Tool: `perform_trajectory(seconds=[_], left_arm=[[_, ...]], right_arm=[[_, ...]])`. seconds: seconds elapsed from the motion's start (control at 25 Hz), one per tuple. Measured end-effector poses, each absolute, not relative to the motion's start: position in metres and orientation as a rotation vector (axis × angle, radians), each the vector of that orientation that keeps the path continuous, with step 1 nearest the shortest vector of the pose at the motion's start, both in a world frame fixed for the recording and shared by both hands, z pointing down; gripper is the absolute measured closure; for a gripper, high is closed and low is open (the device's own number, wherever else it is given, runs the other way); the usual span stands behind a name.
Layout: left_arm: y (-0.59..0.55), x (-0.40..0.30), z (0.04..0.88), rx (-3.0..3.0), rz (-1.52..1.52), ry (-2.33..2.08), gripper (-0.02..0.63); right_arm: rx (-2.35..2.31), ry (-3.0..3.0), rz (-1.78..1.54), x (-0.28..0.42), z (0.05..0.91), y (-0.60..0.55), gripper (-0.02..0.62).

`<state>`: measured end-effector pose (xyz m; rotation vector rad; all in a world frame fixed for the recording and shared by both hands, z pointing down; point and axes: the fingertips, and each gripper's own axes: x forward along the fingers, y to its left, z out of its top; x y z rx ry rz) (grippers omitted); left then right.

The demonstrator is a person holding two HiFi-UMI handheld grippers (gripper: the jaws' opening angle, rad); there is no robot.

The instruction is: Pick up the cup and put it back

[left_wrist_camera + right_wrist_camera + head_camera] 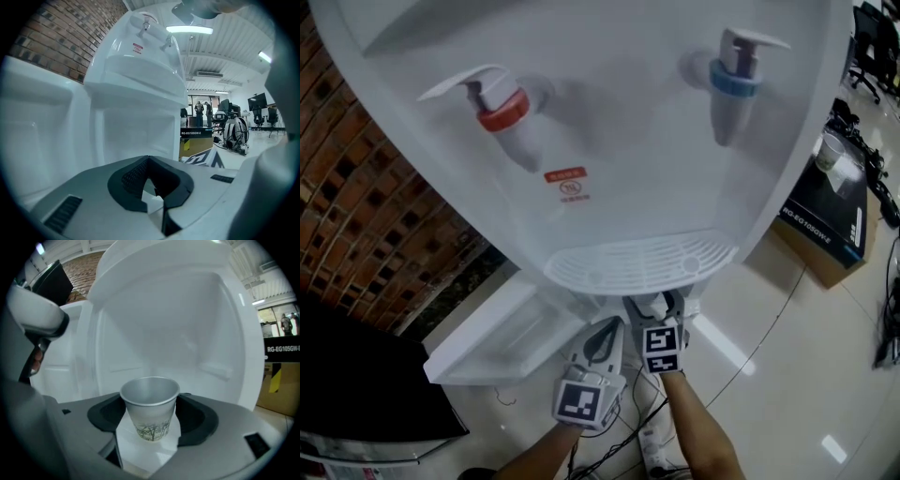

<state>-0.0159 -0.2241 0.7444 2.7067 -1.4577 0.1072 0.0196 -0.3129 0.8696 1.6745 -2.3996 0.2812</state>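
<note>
Two grippers: you held them side by side, low in front of the dispenser (628, 159), their tips reaching under its tray (642, 262).
Right gripper (151, 401): your jaws stood wide, with the cup (151, 416) between them and the black pads against its sides just under the rim.
Cup: it was upright, mouth up, with a grey tree print low on its wall. It sat inside the white compartment (187, 333) below the tray. White showed under its base, but whether it rested there could not be told. From the head view you could not make it out past the right gripper (661, 302).
Left gripper (151, 168): your jaws were closed together, and only a sliver of white showed between the pads. Nothing was held. In the head view the left gripper (611, 330) hung just beside the right one, a little nearer to you.
Door (502, 337): white, and swung open to your left of the compartment.
Taps: the red tap (502, 108) was on your left and the blue tap (733, 80) on your right, both well above the tray, with a small red label (567, 185) between them.
Surroundings: a brick wall (356, 206) stood to your left. A black box (830, 216) sat on the pale floor (787, 375) to your right. Cables (628, 412) lay on the floor under your arms.
</note>
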Motion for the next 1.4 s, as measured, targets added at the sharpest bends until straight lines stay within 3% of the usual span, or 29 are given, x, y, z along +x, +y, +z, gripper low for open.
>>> perform_trajectory(seconds=[0.76, 1.4], left_arm=[[-0.172, -0.046, 0.629, 2.782, -0.118, -1.539, 0.615], [-0.161, -0.044, 0.488, 2.876, -0.226, -1.547, 0.615]], right_arm=[[1.765, -2.447, 0.207, 0.007, 0.674, -0.186, 0.255], [1.786, -2.468, 0.145, 0.007, 0.521, -0.17, 0.255]])
